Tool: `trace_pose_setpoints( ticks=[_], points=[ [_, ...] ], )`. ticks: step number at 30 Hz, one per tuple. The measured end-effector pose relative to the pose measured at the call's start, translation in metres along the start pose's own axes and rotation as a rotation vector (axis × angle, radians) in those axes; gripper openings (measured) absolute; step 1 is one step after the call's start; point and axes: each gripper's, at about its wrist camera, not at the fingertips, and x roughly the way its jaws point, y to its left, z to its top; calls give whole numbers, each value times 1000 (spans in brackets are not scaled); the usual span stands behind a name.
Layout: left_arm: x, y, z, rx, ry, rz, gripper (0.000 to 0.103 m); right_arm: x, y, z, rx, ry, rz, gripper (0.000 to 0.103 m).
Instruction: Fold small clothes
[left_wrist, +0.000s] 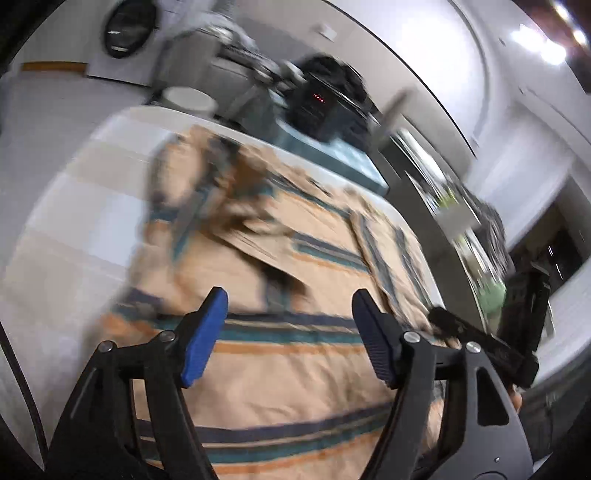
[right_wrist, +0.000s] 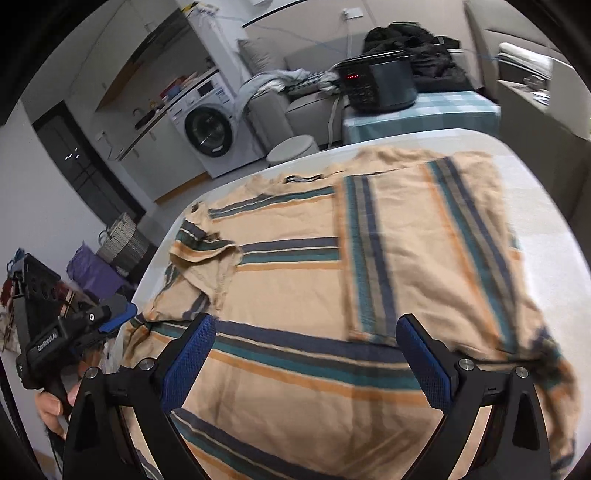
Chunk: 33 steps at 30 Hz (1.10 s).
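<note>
A tan shirt with teal, navy and orange stripes (right_wrist: 295, 280) lies on the white table (right_wrist: 546, 236). Its right side is folded over the body, so those stripes run lengthwise; the left sleeve (right_wrist: 199, 254) lies crumpled. My right gripper (right_wrist: 304, 354) is open and empty just above the shirt's near part. My left gripper (left_wrist: 290, 332) is open and empty above the shirt (left_wrist: 288, 369) in the blurred left wrist view. It also shows at the table's left edge in the right wrist view (right_wrist: 110, 321). The right gripper shows at the shirt's right edge (left_wrist: 454, 325).
Behind the table stands a checked-cloth stand (right_wrist: 424, 114) with a black cooker (right_wrist: 380, 85). A round white stool (right_wrist: 291, 147), a sofa (right_wrist: 295, 107) and a washing machine (right_wrist: 207, 129) lie beyond. Bags and a basket (right_wrist: 122, 232) sit on the floor at left.
</note>
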Motion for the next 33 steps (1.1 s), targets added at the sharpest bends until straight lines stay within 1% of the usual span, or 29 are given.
trace_pose_setpoints(
  ticks=[2,3,5,8,11,13,15,17,22,25,26,29,33],
  points=[
    [1,24,2,-32,-26,97,67,17,13,6,-17,29,15,100],
    [1,32,2,-38,-32,130,67,23,18,7,-25,43,21,100],
    [2,49,1,-62,-21,215,67,37,32,10,-53,74,27,99],
    [10,66,1,-97,13,232,67,58,52,12,-108,116,21,89],
    [14,73,-2,-81,33,261,67,72,65,15,-123,138,33,85],
    [10,79,-2,-92,41,233,67,80,74,18,-151,152,28,80],
    [7,78,-3,-82,36,213,67,77,84,23,-192,132,8,79],
    [8,78,-5,-78,35,211,67,63,89,28,-219,83,-22,79],
    [10,73,-5,-66,44,218,67,8,94,41,-313,-66,-207,80],
    [10,72,-4,-58,44,233,67,-32,93,44,-384,-134,-370,80],
    [10,72,-4,-63,47,233,67,-49,88,44,-400,-144,-425,80],
    [13,70,-4,-57,51,239,67,-86,69,41,-393,-151,-534,81],
    [15,67,-6,-44,57,240,67,-137,43,25,-376,-131,-671,81]
  ],
)
